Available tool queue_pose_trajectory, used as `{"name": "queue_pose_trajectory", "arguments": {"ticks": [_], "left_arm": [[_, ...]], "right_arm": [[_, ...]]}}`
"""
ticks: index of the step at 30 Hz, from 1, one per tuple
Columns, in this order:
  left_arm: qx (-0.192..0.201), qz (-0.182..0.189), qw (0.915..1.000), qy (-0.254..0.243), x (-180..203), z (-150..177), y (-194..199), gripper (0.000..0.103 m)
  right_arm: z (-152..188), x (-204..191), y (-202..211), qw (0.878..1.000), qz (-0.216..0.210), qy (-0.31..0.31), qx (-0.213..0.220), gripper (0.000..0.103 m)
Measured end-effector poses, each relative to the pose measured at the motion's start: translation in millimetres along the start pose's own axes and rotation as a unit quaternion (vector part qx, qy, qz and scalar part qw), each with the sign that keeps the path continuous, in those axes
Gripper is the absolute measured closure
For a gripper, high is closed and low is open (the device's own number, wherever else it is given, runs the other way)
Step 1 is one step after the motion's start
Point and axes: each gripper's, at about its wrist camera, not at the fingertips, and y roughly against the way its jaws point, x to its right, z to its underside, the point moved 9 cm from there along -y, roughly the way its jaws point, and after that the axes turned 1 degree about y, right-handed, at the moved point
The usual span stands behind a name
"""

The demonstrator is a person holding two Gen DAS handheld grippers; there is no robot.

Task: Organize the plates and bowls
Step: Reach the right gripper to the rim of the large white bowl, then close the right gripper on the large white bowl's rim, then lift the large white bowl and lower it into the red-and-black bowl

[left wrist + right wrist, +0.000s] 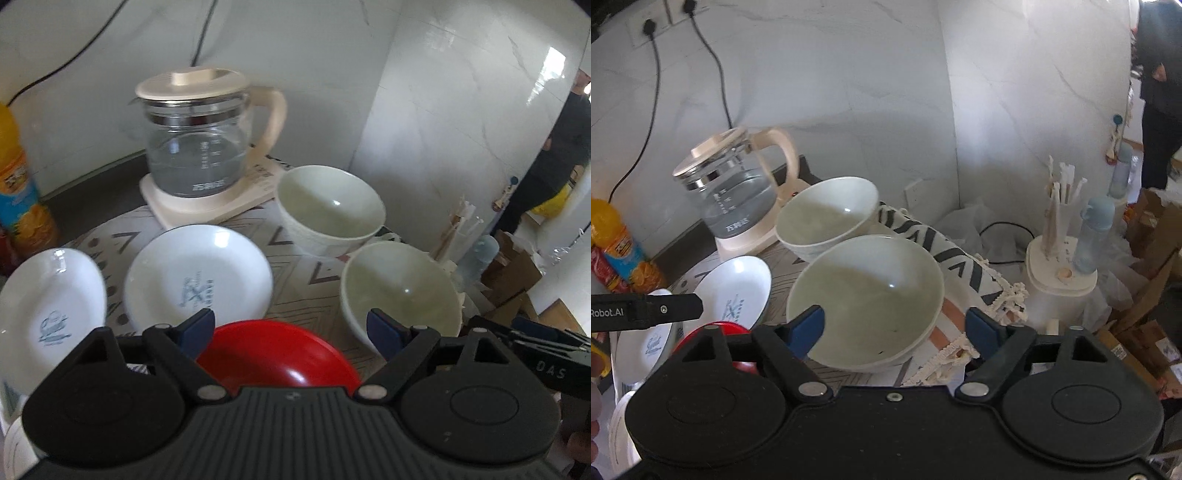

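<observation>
My left claw [290, 334] hangs wide open and empty above the glossy red bowl [280, 354], its blue pads clear of the rim. My right claw [894, 328] is open too, holding nothing; its left pad sits at the rim of the near pale green ceramic bowl [864, 295], contact unclear. A second pale green bowl [827, 214] stands just behind it on the patterned cloth [945, 254]. Two white printed plates [195, 273] lie to the left, before the glass kettle [195, 147] on the worktop [107, 184].

Tabletop [110, 192] was packed w/ dishes; kettle [195, 140] blocked the back, bottle [18, 192] the left, only narrow gaps btw bowls.
</observation>
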Motion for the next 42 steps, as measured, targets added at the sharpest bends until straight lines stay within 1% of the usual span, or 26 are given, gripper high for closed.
{"name": "queue_pose_trajectory", "arguments": {"ticks": [1,2,5,6,9,10,11,14,16,18,21,23,24,25,26,28,29,32,34,39,42], "left_arm": [[-0.002,0.005,1.0000,-0.002,3,-1,-3,0.019],[-0.005,0.011,0.9999,-0.004,7,-3,-6,0.020],[-0.011,0.026,0.9995,-0.011,16,-7,-17,0.023],[-0.016,0.029,0.9994,-0.012,18,-7,-22,0.026],[-0.039,0.035,0.9986,-0.004,21,-7,-40,0.038],[-0.044,0.037,0.9983,-0.002,23,-7,-45,0.042],[-0.049,0.039,0.9981,0.000,24,-8,-49,0.043],[-0.059,0.039,0.9975,0.004,26,-9,-62,0.046],[-0.071,0.043,0.9965,0.006,28,-8,-72,0.057],[-0.081,0.043,0.9958,0.007,30,-8,-82,0.060],[-0.092,0.042,0.9948,0.011,32,-8,-92,0.063],[-0.098,0.039,0.9943,0.015,33,-7,-99,0.064],[-0.102,0.036,0.9940,0.016,32,-6,-102,0.068],[-0.107,0.032,0.9936,0.019,31,-6,-106,0.074],[-0.113,0.029,0.9930,0.020,31,-5,-111,0.076],[-0.126,0.029,0.9913,0.023,31,-3,-119,0.082],[-0.131,0.032,0.9906,0.026,31,-2,-122,0.083],[-0.137,0.033,0.9898,0.024,34,-1,-130,0.088],[-0.145,0.038,0.9884,0.026,38,0,-134,0.098],[-0.145,0.036,0.9886,0.020,45,-3,-133,0.098],[-0.134,0.036,0.9902,0.016,48,-6,-126,0.098]], "right_arm": [[1,3,-3,1.000,0.003,-0.002,-0.006,0.035],[1,6,-7,1.000,0.005,-0.006,-0.012,0.038],[2,12,-14,1.000,0.006,-0.011,-0.021,0.041],[2,14,-17,1.000,0.006,-0.011,-0.024,0.042],[3,19,-27,0.999,0.003,-0.012,-0.038,0.049],[3,20,-30,0.999,0.002,-0.013,-0.045,0.053],[4,21,-34,0.999,0.002,-0.014,-0.050,0.056],[4,24,-41,0.998,0.002,-0.011,-0.059,0.056],[4,26,-47,0.998,0.002,-0.009,-0.067,0.056],[4,27,-52,0.997,0.000,-0.007,-0.075,0.057],[6,25,-63,0.996,-0.009,0.006,-0.087,0.057],[7,25,-71,0.995,-0.003,0.010,-0.098,0.057],[7,25,-76,0.995,-0.006,0.006,-0.103,0.057],[7,26,-79,0.994,-0.009,0.003,-0.107,0.058],[8,27,-83,0.994,-0.009,0.003,-0.112,0.064],[9,28,-90,0.993,-0.004,0.002,-0.120,0.069],[10,30,-94,0.992,-0.004,0.001,-0.123,0.075],[10,28,-97,0.992,-0.020,0.001,-0.127,0.086],[10,27,-96,0.992,-0.016,0.014,-0.124,0.086],[1,29,-88,0.994,-0.016,0.010,-0.110,0.086],[-5,27,-82,0.995,-0.018,0.019,-0.099,0.086]]}}
